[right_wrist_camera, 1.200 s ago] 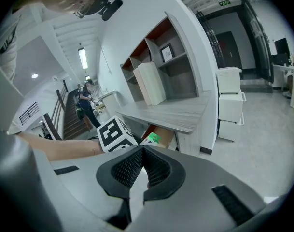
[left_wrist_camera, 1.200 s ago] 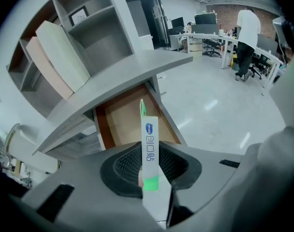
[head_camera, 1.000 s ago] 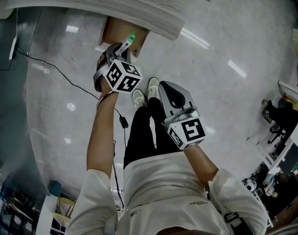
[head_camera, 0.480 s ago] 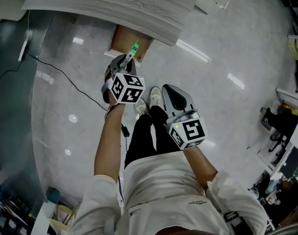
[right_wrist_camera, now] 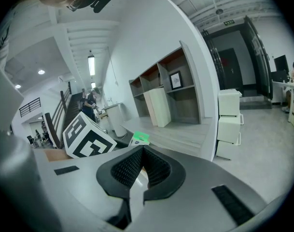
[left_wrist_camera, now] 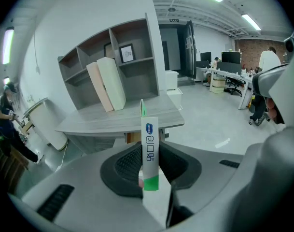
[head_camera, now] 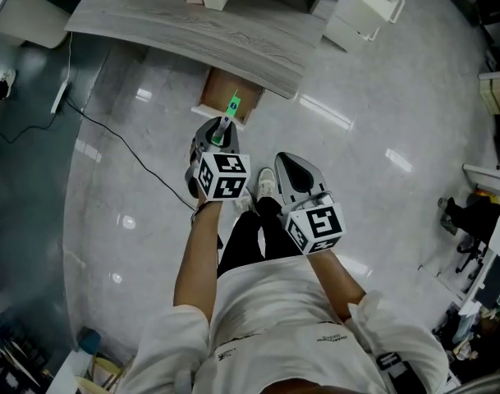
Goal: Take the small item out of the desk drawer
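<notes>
A grey wood-grain tabletop stands on a glossy pale floor in an open office, and a shelf rises from its far edge. A brown drawer hangs open under the near edge. The left gripper has its jaws clamped on a small white box, held above the drawer. The box has a green end, a blue oval logo and blue characters too small to read. The right gripper has its jaws together and empty.
</notes>
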A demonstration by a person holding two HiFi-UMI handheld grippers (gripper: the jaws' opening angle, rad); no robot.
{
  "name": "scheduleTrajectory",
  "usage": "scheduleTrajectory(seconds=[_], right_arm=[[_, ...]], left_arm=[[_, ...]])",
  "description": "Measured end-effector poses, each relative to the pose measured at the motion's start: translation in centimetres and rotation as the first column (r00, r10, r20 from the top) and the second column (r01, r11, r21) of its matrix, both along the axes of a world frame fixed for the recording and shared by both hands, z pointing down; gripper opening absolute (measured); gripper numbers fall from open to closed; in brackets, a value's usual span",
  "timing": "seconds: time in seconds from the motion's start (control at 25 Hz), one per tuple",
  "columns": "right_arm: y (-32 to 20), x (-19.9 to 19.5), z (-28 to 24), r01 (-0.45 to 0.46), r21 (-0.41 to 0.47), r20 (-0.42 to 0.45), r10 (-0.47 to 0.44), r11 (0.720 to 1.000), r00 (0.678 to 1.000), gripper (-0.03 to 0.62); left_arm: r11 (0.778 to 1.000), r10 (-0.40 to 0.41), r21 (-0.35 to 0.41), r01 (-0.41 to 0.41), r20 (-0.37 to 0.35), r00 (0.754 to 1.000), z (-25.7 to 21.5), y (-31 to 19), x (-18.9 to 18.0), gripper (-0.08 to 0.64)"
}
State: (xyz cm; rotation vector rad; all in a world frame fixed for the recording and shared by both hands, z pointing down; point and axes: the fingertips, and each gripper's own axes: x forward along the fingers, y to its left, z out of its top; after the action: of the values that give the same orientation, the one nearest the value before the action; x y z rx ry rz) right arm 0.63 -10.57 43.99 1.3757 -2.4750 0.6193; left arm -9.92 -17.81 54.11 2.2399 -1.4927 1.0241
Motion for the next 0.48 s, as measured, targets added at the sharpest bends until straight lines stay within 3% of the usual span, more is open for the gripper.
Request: scheduleTrajectory(seconds=[0.48], right_arm=[[1.1, -0.1, -7.4, -0.011, 0.060, 0.003, 0.011, 0.998, 1.000, 0.031]], left_arm=[[0.994, -0.085, 0.070, 0.089, -0.049, 0.995, -8.6, 2.9, -1.8, 0.100]])
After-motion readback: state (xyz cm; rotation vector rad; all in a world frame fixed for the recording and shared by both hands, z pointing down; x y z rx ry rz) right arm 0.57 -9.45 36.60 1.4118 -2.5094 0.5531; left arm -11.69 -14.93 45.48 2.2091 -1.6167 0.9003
